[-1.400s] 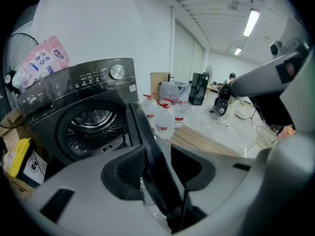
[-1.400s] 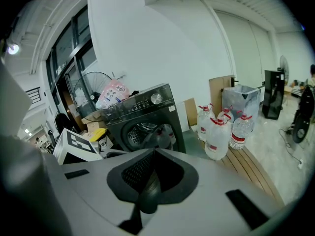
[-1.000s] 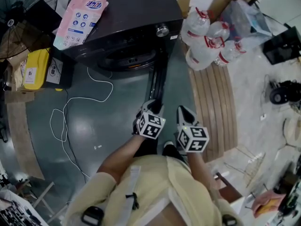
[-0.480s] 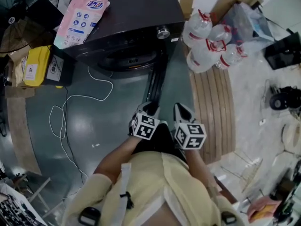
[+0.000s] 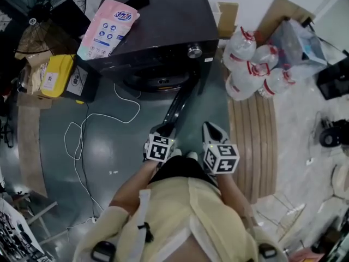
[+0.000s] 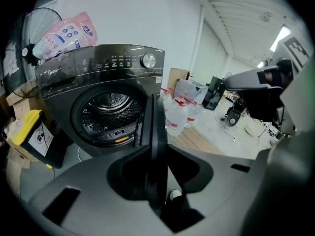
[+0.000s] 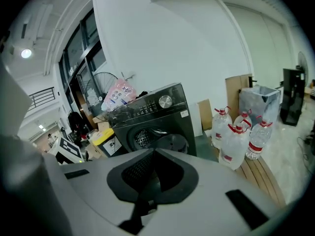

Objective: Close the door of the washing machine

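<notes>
The left gripper (image 6: 156,150) has the free edge of the door (image 6: 153,119) between its jaws. They have just been closing. The dark pads (image 6: 129,167) lie against both faces of the panel, with no gap showing on either side. The door is seen edge-on here and runs straight away from the jaws to its hinge, at the right side of the drum opening (image 6: 106,113).

In the head view the same gripper (image 5: 166,129) sits at the near end of the door (image 5: 181,103). The door stands wide open, swung out over the floor from the front of the washing machine (image 5: 158,26).

The right gripper (image 7: 153,154) has its jaws pressed together with nothing between them. In the head view it (image 5: 210,127) hangs just right of the door's end, apart from it and pointing toward the machine (image 7: 152,107).

A pink pouch (image 5: 107,28) lies on the machine's top at the left edge, overhanging it a little. On the floor left of the machine stands a yellow container (image 5: 54,76). A white cable (image 5: 82,141) loops across the floor in front of it. Right of the machine a cluster of large water bottles (image 5: 256,70) stands at the far end of a slatted wooden board (image 5: 252,146).
</notes>
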Tool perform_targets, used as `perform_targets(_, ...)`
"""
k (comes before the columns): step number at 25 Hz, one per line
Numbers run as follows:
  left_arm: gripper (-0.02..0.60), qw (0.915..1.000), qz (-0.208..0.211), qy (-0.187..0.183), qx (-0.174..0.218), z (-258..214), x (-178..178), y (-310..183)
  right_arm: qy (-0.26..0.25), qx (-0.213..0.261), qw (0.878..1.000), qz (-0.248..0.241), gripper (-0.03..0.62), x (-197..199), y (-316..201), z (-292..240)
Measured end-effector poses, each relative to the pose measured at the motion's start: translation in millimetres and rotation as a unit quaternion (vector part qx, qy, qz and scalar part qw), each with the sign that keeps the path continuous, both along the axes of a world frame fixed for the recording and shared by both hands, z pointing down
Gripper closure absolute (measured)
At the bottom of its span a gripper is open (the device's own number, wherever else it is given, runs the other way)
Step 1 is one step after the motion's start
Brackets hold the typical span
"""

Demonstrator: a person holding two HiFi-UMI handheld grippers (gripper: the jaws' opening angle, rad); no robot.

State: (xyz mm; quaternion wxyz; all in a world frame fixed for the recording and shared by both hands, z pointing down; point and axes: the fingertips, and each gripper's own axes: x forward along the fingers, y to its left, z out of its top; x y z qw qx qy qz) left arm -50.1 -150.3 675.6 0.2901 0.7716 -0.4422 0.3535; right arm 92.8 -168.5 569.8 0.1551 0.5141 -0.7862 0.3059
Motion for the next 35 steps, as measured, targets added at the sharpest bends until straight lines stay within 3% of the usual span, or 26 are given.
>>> perform_targets(5,0.468,0.9993,-0.003,-0.034,0.016,2.6,-31.9,-18.4,0.0,0.001,1.0,-0.011,0.588,-3.0,-5.7,-1.4)
perform_targets(10,0.468,0.9976,0.02,-0.057,0.033,4.2,-63.4,-40.9,0.007,-0.002,1.0,-0.024,0.588,-15.8,-12.0,3.6)
perform_targets(21,0.454,0.9932,0.07,-0.056,0.074,3.0,-110.2,-96.0,0.017,-0.015,0.999,-0.025,0.588,-60.6,-67.7,4.9)
perform_targets(35,0.439,0.9849,0.109,-0.105,0.084,6.1,-152.2,-154.8,0.039,-0.043,0.998,-0.022,0.588,-88.7,-118.1,20.4)
